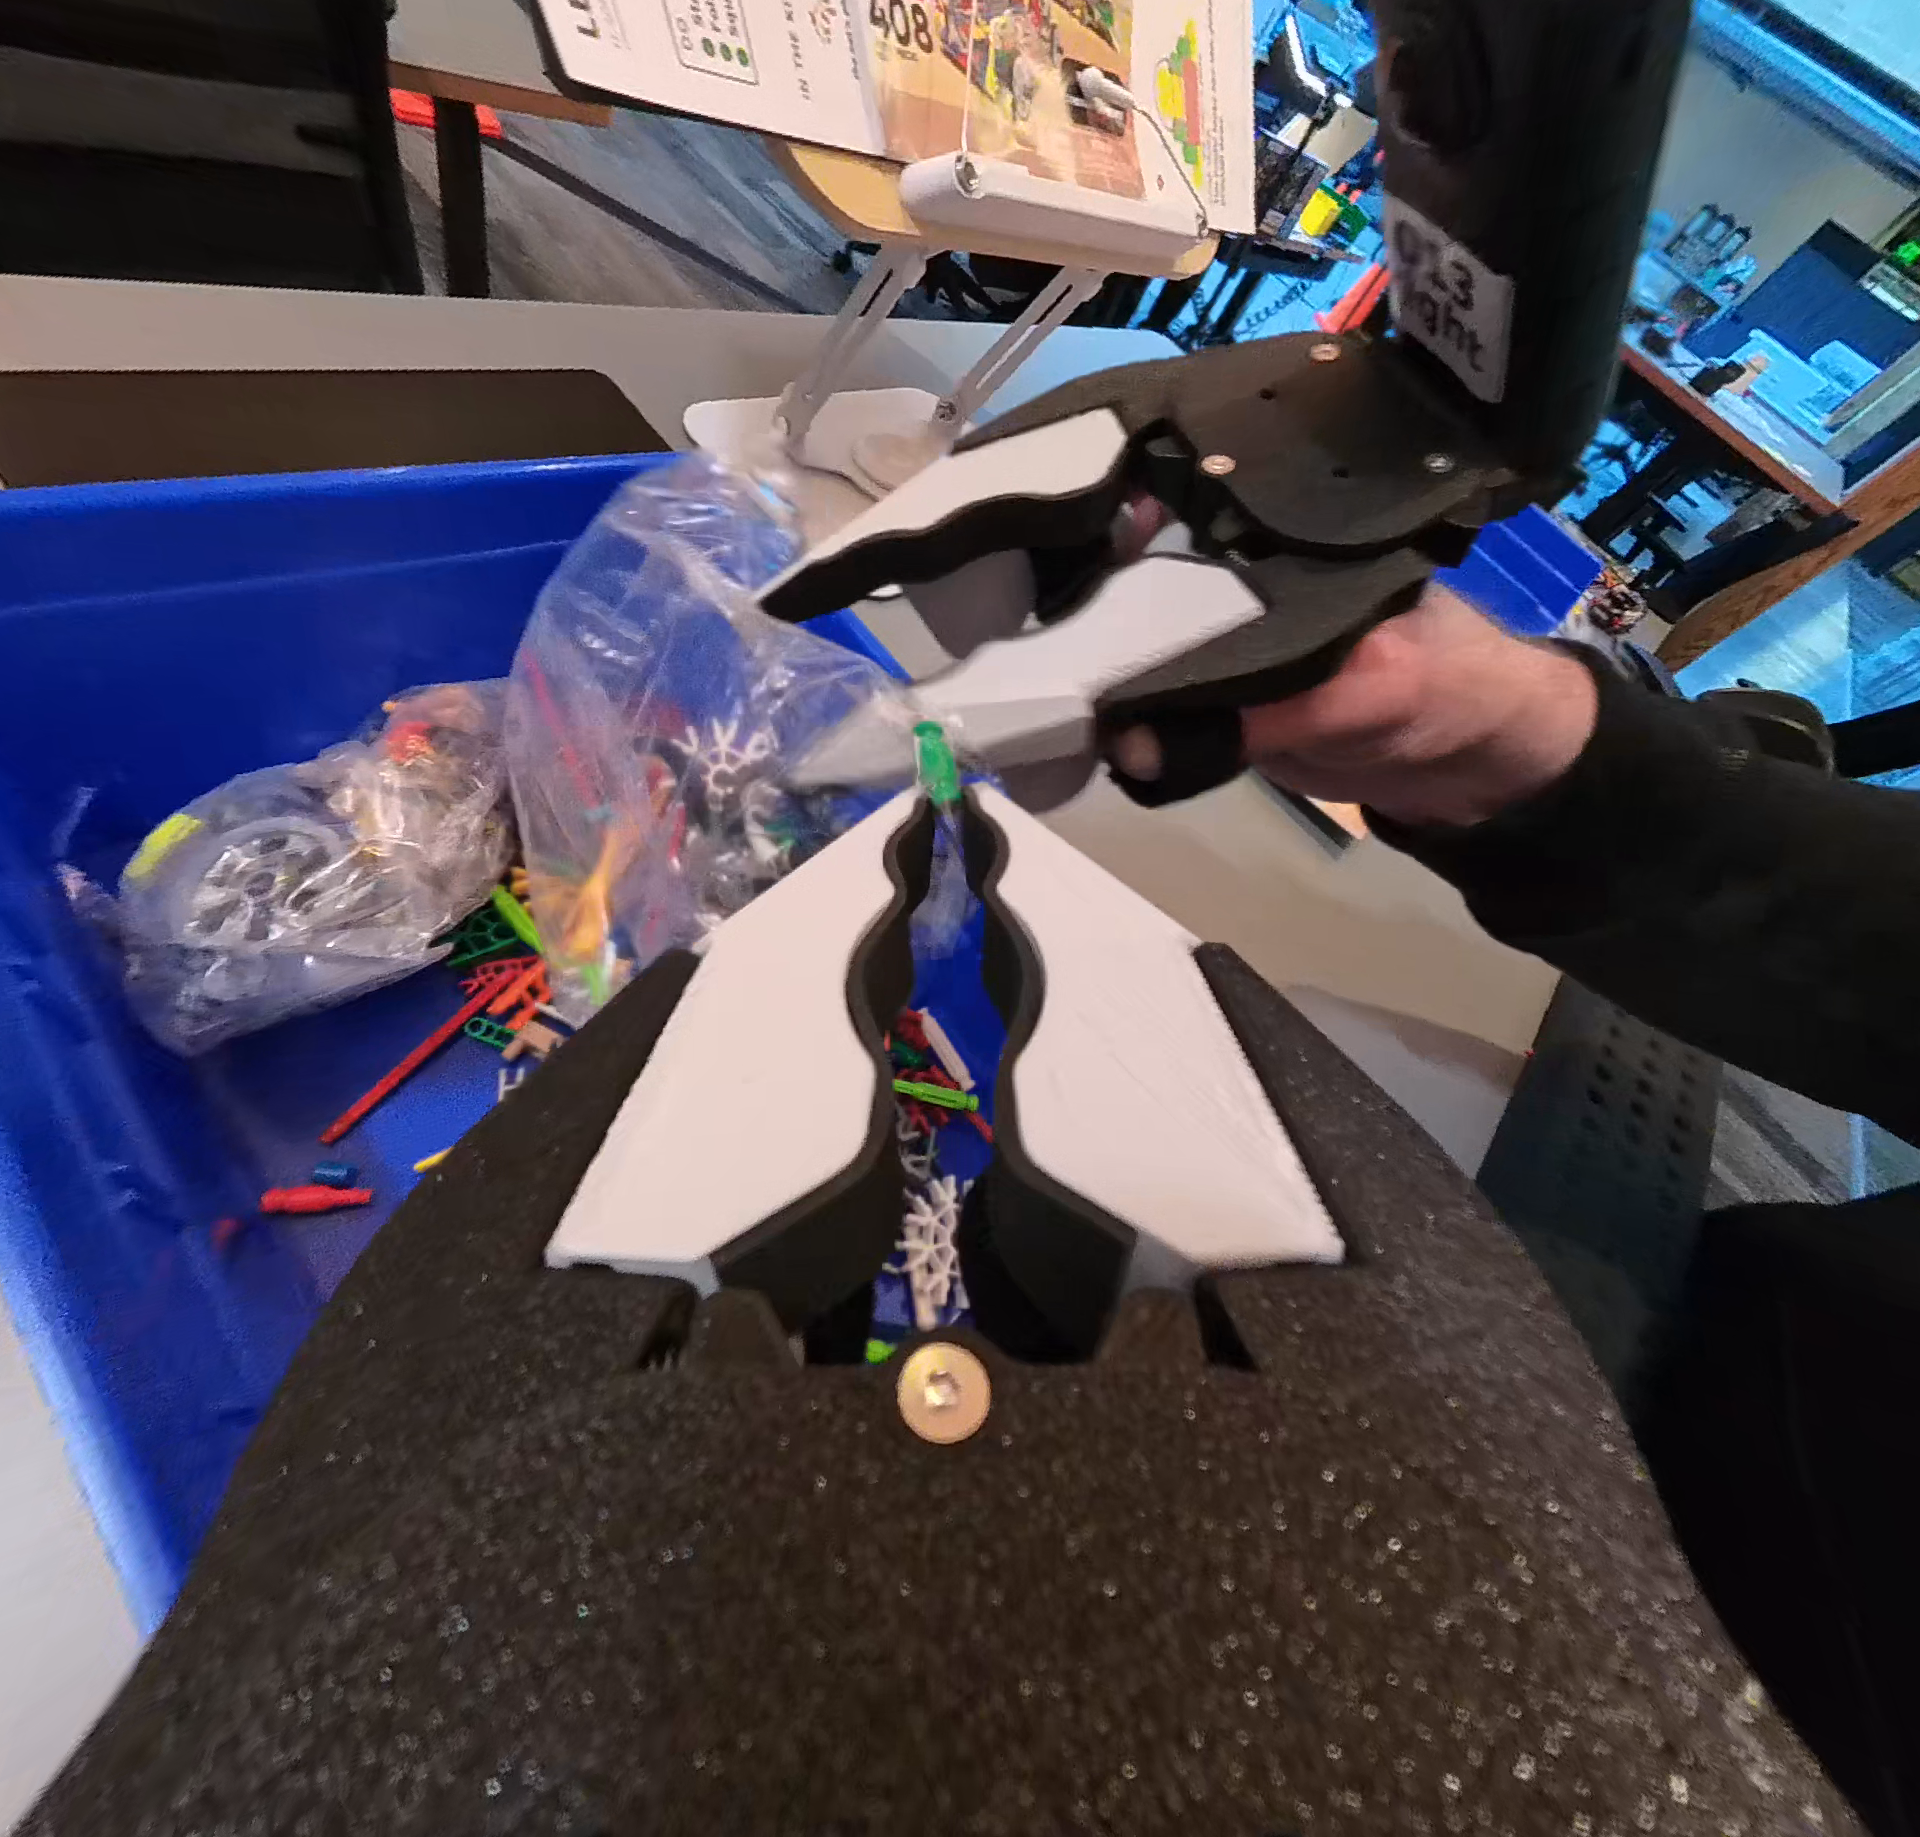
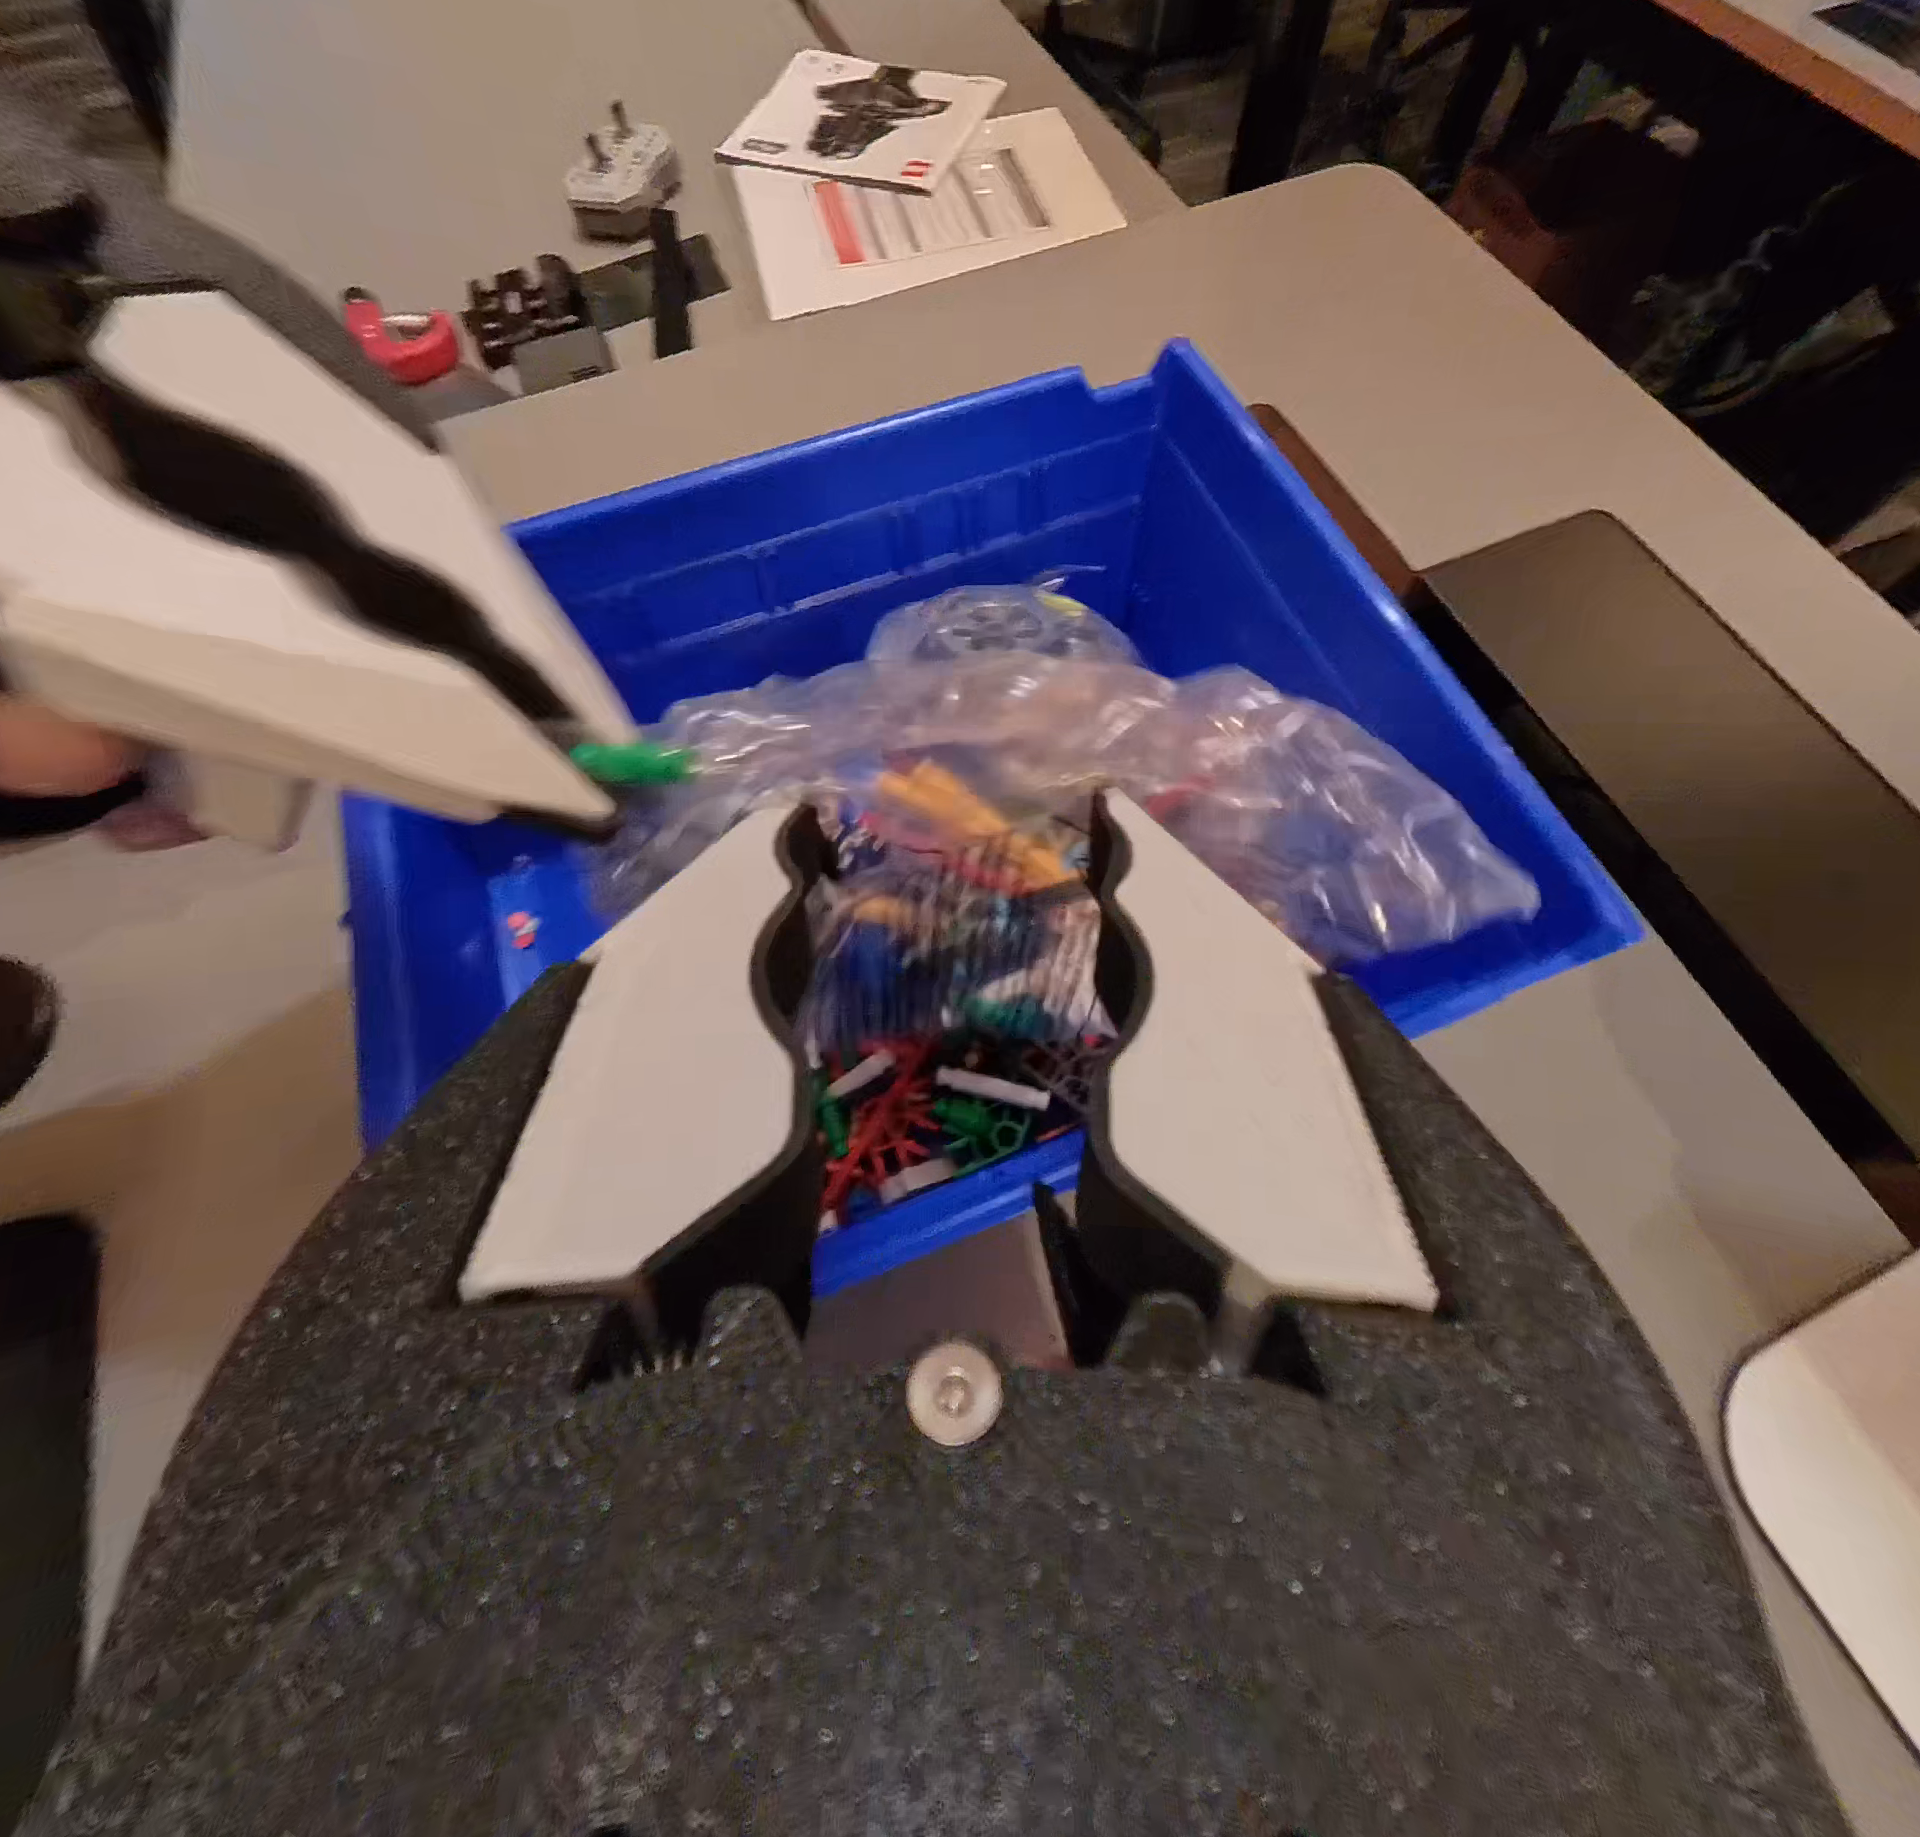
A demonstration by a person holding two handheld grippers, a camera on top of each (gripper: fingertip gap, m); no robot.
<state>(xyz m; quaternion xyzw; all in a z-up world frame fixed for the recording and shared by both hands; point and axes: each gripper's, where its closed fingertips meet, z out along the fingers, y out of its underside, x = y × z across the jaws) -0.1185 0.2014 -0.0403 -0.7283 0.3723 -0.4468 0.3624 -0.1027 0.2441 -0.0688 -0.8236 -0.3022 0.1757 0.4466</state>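
My left gripper (image 1: pixel 943 800) is shut on a small green rod piece (image 1: pixel 938 753), with a fold of clear plastic between its fingers. It shows at the left of the right wrist view (image 2: pixel 603 800), the green piece (image 2: pixel 634 761) sticking out of its tips. A clear plastic bag (image 1: pixel 665 665) of coloured construction pieces hangs over a blue bin (image 1: pixel 312 499). My right gripper (image 2: pixel 951 816) is open, its fingers either side of the bag (image 2: pixel 1299 779). Seen side-on (image 1: pixel 805 686), its jaws stand open around the bag's edge.
A second bag with a clear wheel (image 1: pixel 281 873) and loose coloured pieces (image 1: pixel 416 1070) lie in the bin (image 2: pixel 831 437). A booklet on a white stand (image 1: pixel 935 52) stands behind it. Papers (image 2: pixel 935 198), a red clamp (image 2: pixel 400 333) and small tools lie on the grey table beyond.
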